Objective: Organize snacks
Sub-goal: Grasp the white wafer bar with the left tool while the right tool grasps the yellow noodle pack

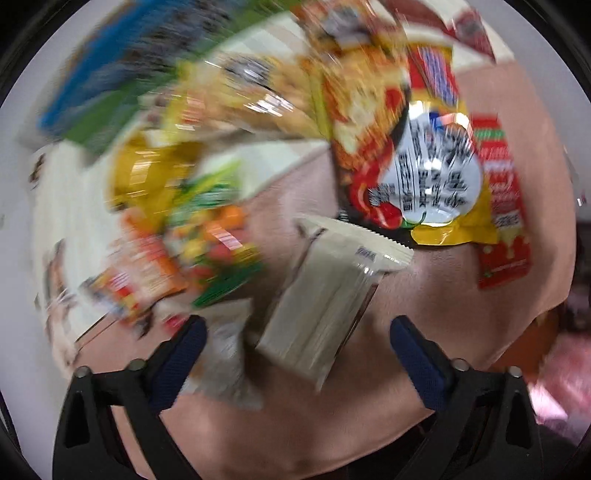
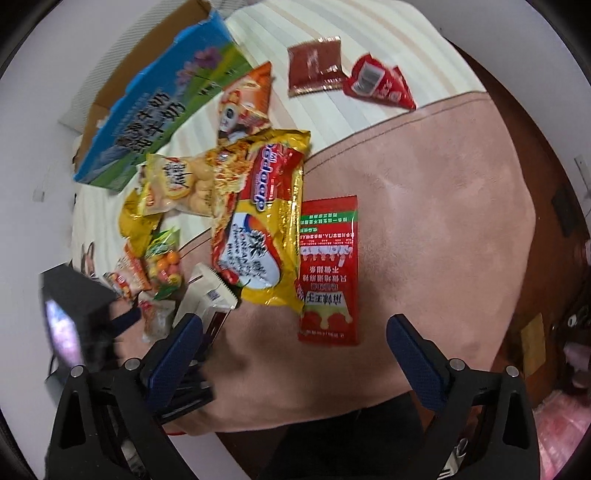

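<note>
A pile of snack packets lies on a pink blanket (image 2: 424, 192). My left gripper (image 1: 295, 332) points down and is open. A beige packet (image 1: 325, 295) lies between its blue fingers, with gaps on both sides. My right gripper (image 2: 295, 325) is also open, with only bare blanket between its fingers. A flat red packet (image 2: 328, 273) lies just beyond it. Beside that is a yellow-and-red noodle packet (image 2: 258, 221), seen in the left wrist view as the noodle packet (image 1: 417, 166). The beige packet (image 2: 207, 291) sits by the right gripper's left finger.
A blue-and-green cardboard box (image 2: 155, 110) stands open at the far left on a striped cream sheet (image 2: 332, 22). An orange snack bag (image 2: 247, 99), a green candy bag (image 2: 166, 258) and two dark red packets (image 2: 314, 66) lie around. The left gripper's black housing (image 2: 74, 295) is at the left edge.
</note>
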The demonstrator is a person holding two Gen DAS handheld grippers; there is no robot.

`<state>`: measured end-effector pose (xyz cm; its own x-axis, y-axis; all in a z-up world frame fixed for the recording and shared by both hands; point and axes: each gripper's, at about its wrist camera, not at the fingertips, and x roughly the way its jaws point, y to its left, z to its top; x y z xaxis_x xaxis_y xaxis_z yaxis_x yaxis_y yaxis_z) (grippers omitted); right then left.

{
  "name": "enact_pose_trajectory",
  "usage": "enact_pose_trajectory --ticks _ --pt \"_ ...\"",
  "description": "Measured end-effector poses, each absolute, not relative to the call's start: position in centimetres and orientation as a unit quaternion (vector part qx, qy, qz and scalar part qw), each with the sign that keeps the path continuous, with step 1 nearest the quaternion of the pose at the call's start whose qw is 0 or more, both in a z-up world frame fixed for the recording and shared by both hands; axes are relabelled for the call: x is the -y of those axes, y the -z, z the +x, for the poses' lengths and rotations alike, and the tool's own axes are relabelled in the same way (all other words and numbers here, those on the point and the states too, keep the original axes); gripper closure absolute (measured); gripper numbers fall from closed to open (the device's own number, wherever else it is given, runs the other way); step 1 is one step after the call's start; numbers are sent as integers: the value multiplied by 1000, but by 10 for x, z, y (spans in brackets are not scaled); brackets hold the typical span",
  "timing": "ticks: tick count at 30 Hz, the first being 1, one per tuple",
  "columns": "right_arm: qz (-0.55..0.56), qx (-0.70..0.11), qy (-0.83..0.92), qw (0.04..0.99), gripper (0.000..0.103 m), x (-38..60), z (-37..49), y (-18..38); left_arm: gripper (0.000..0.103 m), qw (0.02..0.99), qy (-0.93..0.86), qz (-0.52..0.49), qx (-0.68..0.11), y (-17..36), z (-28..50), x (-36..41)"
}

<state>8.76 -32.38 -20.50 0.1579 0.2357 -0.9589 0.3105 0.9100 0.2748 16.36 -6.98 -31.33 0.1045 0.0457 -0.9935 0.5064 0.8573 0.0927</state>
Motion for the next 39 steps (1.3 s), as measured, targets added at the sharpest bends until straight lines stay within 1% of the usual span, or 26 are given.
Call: enact_pose_trajectory --ticks 1,2,6,8,11,12,15,17,19,21,23,26,30,31,32,35,39 --pt "211 -651 27 728 2 323 90 209 40 707 166 208 -655 320 167 71" --pt "213 -655 29 725 2 322 93 214 50 699 168 195 -667 328 171 70" --pt "213 -655 27 725 2 314 108 222 50 712 115 90 -687 329 183 41" --pt "208 -652 30 729 2 305 120 223 50 717 64 19 -694 330 183 14" --pt "201 -649 38 732 2 286 145 229 50 705 12 -79 -705 341 179 -21" --pt "189 -650 50 734 2 278 157 234 50 702 7 -96 -705 343 178 -27" --pt "156 -658 79 733 2 258 185 250 47 701 10 -103 -705 345 176 -33" --pt "133 -669 101 725 2 244 204 266 44 701 21 -96 -706 349 177 -34" --pt "116 -691 110 705 1 233 217 284 41 700 30 -100 -707 360 180 -38" --pt "84 -705 123 693 3 227 223 298 40 694 36 -116 -710 366 183 -48" --pt "67 -701 116 701 9 226 222 301 40 689 41 -127 -713 369 188 -57" --pt "48 -701 77 707 9 226 218 297 40 687 46 -126 -715 373 190 -64" --pt "4 -708 18 706 9 223 212 290 43 688 37 -122 -715 372 195 -65" --pt "-8 -709 3 705 9 224 211 287 49 688 35 -121 -715 367 197 -60" --pt "-20 -708 -7 706 9 225 210 284 51 688 33 -121 -714 364 199 -56" --pt "-46 -705 -55 705 9 232 207 271 52 684 23 -140 -716 358 211 -51" --pt "-70 -708 -102 696 9 250 214 261 53 666 0 -196 -720 358 236 -52"
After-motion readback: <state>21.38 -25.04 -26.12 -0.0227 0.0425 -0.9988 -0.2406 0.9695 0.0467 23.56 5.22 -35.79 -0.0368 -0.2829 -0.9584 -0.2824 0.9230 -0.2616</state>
